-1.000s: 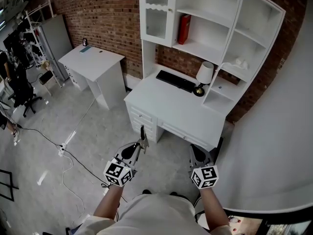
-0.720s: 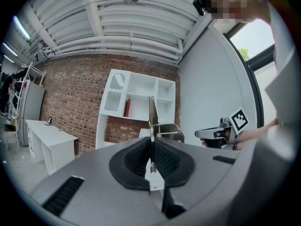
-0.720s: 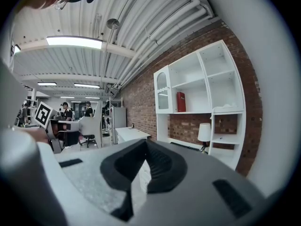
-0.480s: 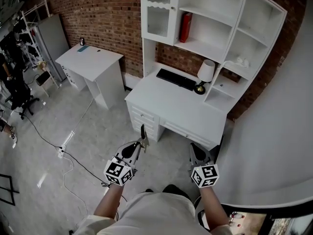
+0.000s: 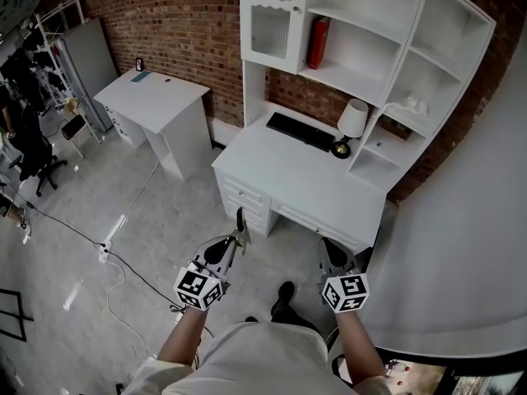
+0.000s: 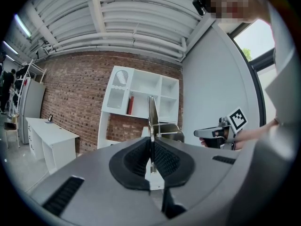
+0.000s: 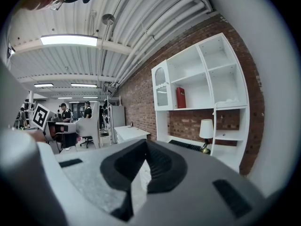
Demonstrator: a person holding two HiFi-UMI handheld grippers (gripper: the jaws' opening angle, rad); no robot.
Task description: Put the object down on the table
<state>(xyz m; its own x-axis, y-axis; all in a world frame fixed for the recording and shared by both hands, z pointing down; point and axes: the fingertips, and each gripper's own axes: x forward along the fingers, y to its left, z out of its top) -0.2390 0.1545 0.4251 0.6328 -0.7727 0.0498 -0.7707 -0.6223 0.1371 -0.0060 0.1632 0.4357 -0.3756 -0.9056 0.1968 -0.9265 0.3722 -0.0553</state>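
Note the fingers [image 6: 135, 157] of the left gripper [image 6: 151, 144] clenched on a thin metal tool [image 6: 153, 114]: blade pinched edge-on between the pads, standing upright past the tips, a short crosspiece jutting off its right side. Find the fingers [image 7: 164, 166] of the right gripper [image 7: 145, 147] pressed together too, with nothing between them.

From the head view, see both grippers held side by side in front of the person's body, apart from each other, with a marker cube [image 5: 198, 289] at the back of the left and a second cube [image 5: 346, 293] at the back of the right. Place the tool in the air above the grey floor [image 5: 82, 196], short of the white desk [image 5: 305, 183] and touching neither. Between the grippers and lower down, spot a dark shoe [image 5: 284, 296] on the floor.

On the desk, log a black keyboard [image 5: 300, 133] toward the back. To its right, log a small lamp [image 5: 352, 124] with a white shade, near the hutch [image 5: 370, 64] of open white shelves. Up on one shelf, note a red book [image 5: 317, 43] standing upright.

Behind it all, record a brick wall [image 5: 189, 23]. Further left, mark a second white desk [image 5: 152, 97] against that wall and a white cable [image 5: 115, 274] trailing over the floor. In the right gripper view, far off, make out people [image 7: 63, 111] standing, too small for detail.
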